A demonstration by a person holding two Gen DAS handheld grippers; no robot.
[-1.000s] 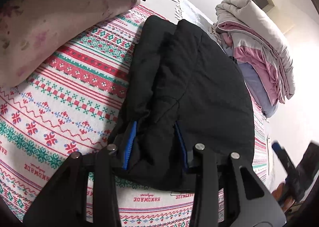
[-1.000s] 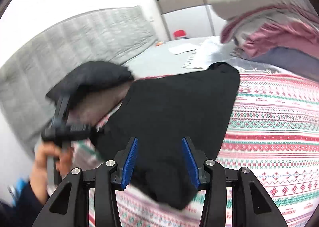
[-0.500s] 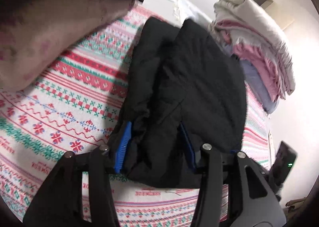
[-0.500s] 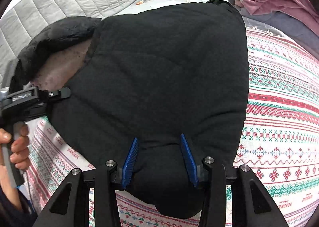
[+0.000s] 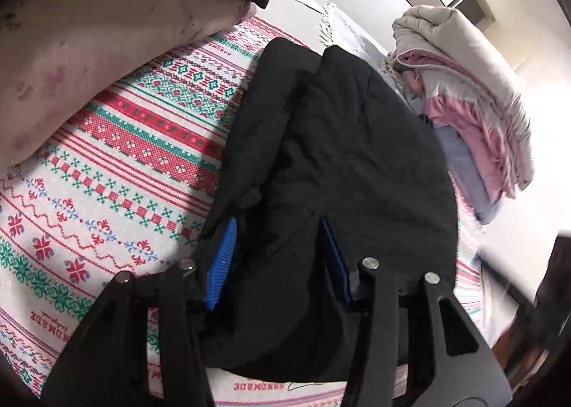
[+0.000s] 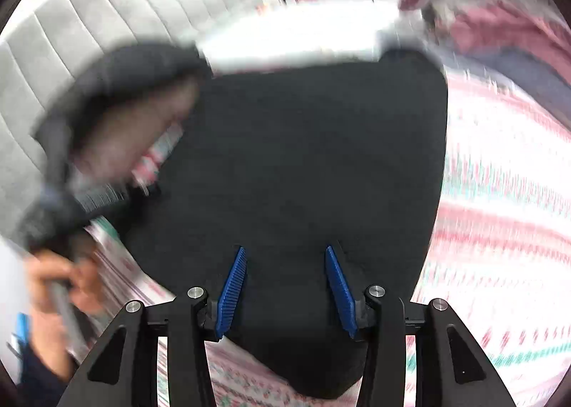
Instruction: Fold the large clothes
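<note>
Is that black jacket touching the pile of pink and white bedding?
Cannot tell. In the left wrist view the black jacket overlaps the pink and white bedding, hiding any gap.
</note>
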